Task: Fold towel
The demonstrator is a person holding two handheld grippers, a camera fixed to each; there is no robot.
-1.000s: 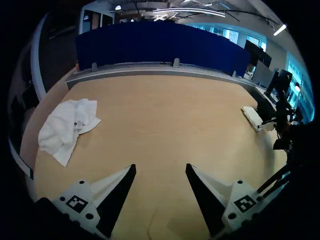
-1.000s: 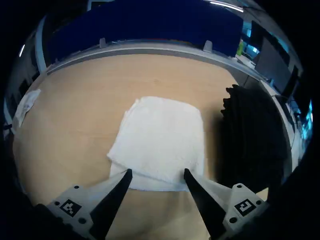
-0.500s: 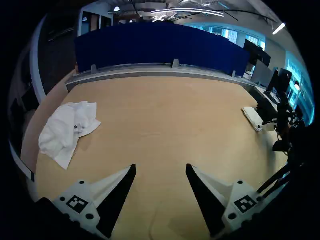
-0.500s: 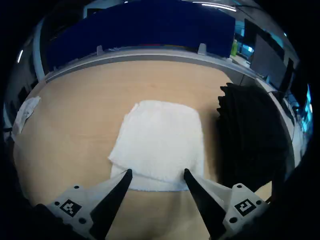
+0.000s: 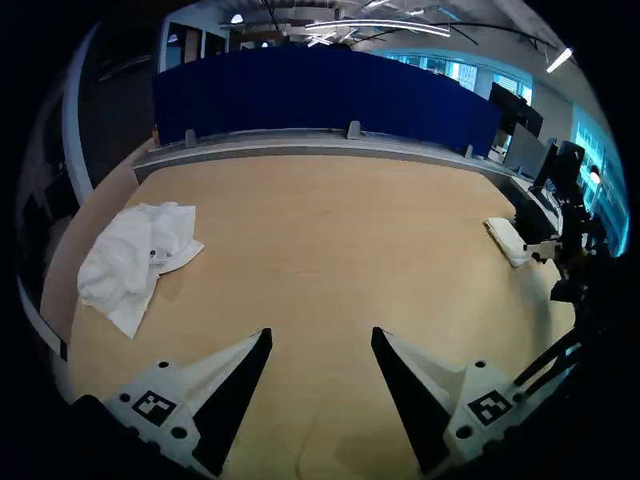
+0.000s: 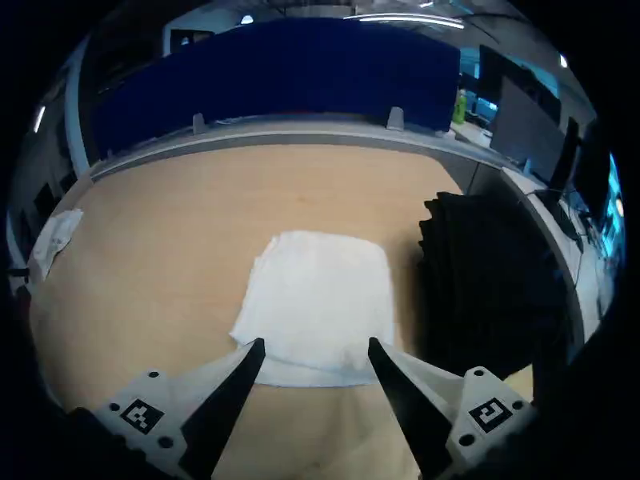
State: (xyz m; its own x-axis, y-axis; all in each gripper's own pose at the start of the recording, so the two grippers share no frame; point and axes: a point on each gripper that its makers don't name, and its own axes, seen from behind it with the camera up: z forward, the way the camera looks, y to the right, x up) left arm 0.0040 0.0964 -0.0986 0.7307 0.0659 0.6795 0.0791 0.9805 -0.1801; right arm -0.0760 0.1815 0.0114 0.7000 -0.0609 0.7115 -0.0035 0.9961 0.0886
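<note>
Left claw (image 5: 320, 330) hangs released, fingers spread above the pale wooden tabletop (image 5: 336, 232). A crumpled white cloth towel (image 5: 136, 260) lies well short of the dark blue divider panel (image 5: 320, 96), towards its left end.

Right claw (image 6: 314, 342), likewise released, straddles the near edge of a folded square white towel (image 6: 316, 300) lying flat, well in front of the divider panel's middle. A black ribbed heap (image 6: 488, 280) sits before the panel's right end.

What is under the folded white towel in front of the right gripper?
The folded towel lies flat on the light wooden desk; a lower layer peeks out along its near edge. Whatever else lies beneath is covered.
</note>
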